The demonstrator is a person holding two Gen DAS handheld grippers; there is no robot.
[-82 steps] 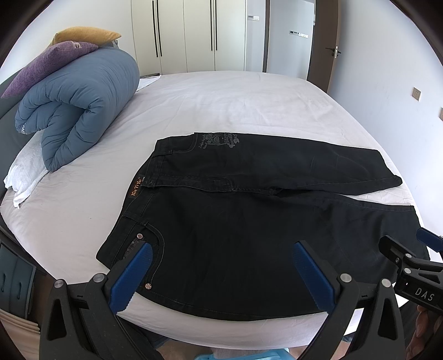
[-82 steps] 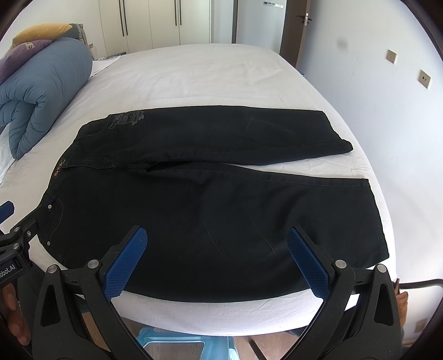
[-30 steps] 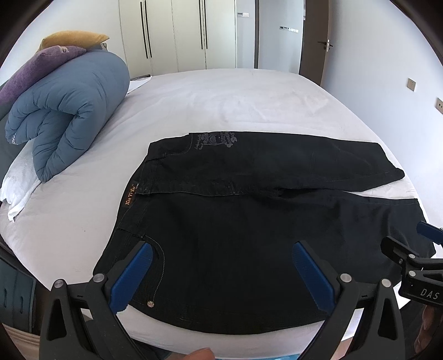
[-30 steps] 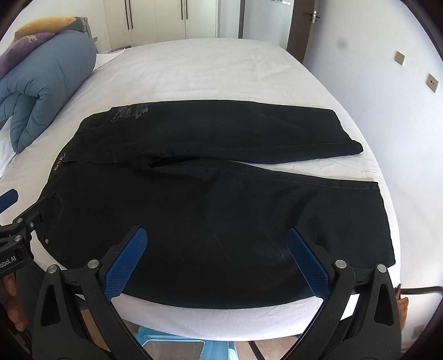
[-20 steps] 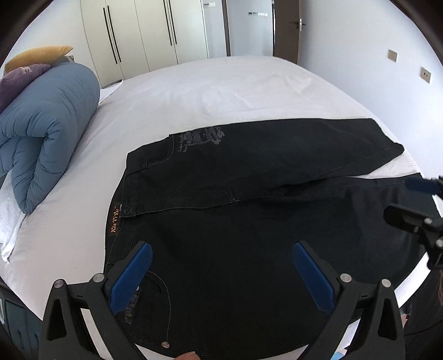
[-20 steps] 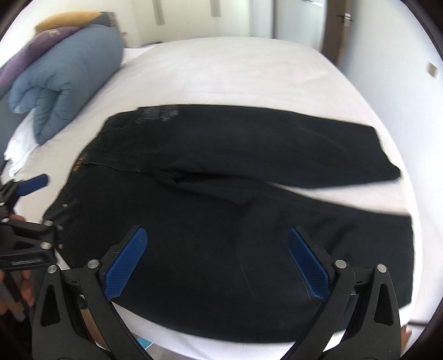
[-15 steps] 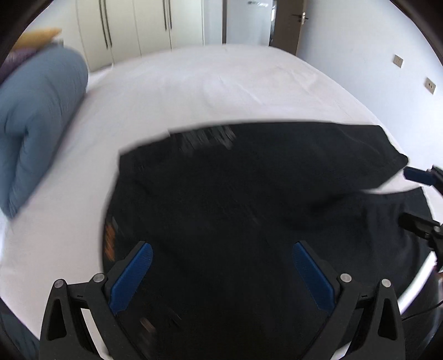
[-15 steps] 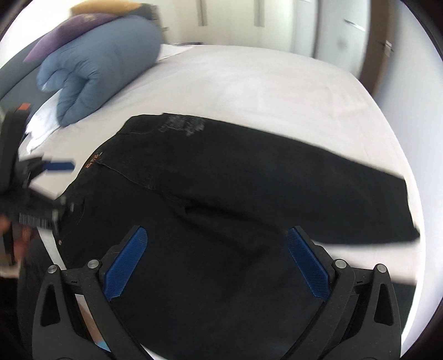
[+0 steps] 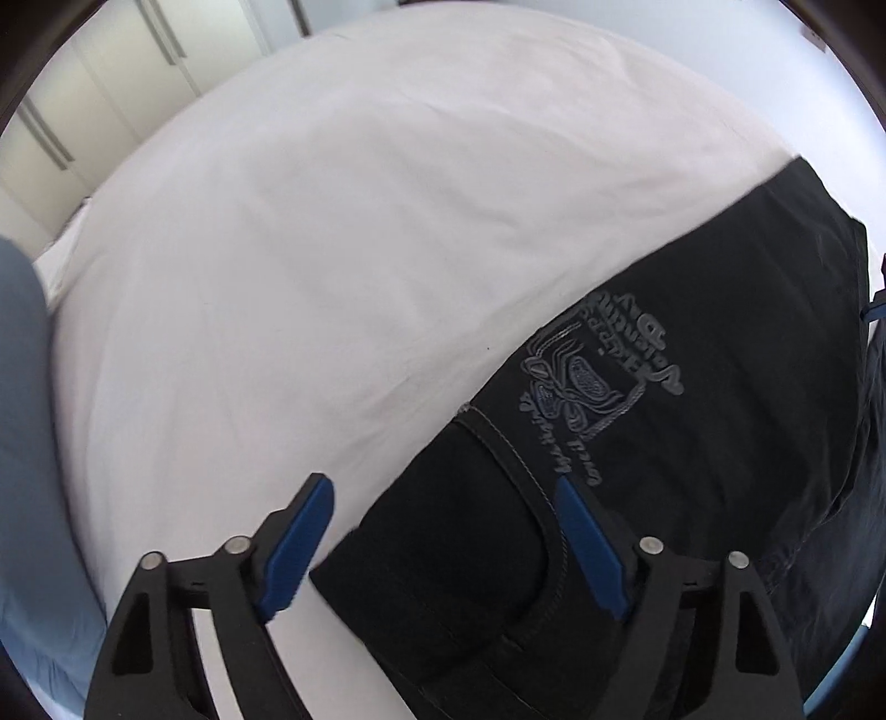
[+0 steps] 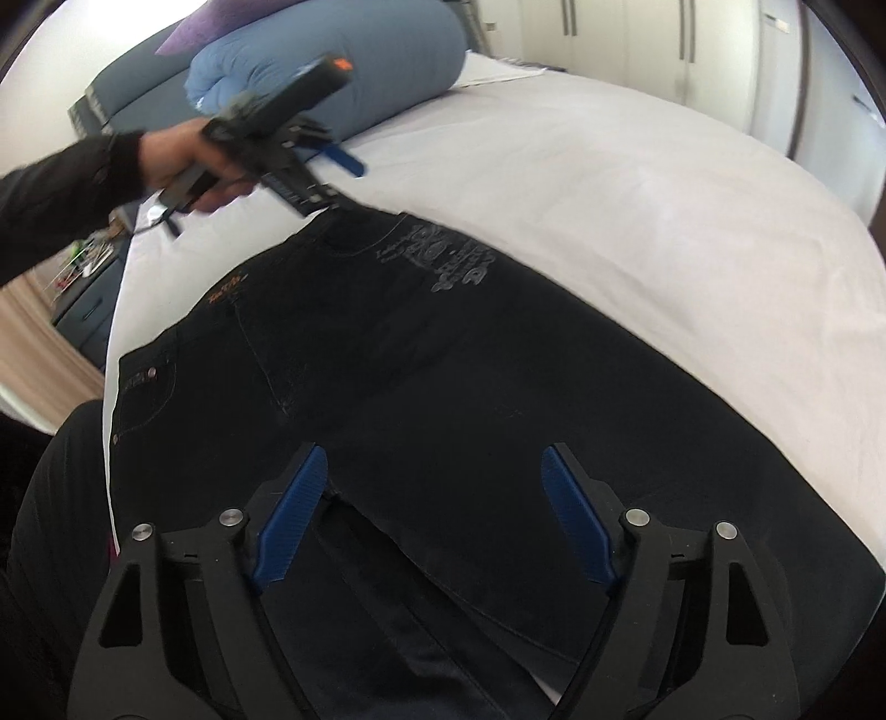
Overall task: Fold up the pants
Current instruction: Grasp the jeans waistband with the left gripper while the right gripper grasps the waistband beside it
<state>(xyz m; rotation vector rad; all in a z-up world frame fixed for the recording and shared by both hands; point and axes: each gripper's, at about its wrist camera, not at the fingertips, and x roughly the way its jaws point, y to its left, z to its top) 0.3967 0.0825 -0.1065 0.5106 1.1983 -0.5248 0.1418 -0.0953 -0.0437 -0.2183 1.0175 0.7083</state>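
Black pants (image 10: 443,360) lie flat on the white bed (image 10: 637,221), waistband to the left, legs running right. In the left wrist view the far hip corner with its grey print (image 9: 598,382) fills the lower right. My left gripper (image 9: 443,531) is open, straddling that far waistband corner just above it. It also shows in the right wrist view (image 10: 332,183), held in a hand over the same corner. My right gripper (image 10: 432,498) is open and empty, low over the pants near the crotch, where the legs split.
A rolled blue duvet (image 10: 332,72) with a purple pillow (image 10: 188,33) lies at the head of the bed, left of the pants. White wardrobe doors (image 10: 664,44) stand behind. A dark bedside unit (image 10: 83,310) sits beyond the bed's left edge.
Both grippers have swung forward and left over the bed. The left one moved from the near edge to the far waistband corner. The right one moved in over the middle of the pants.
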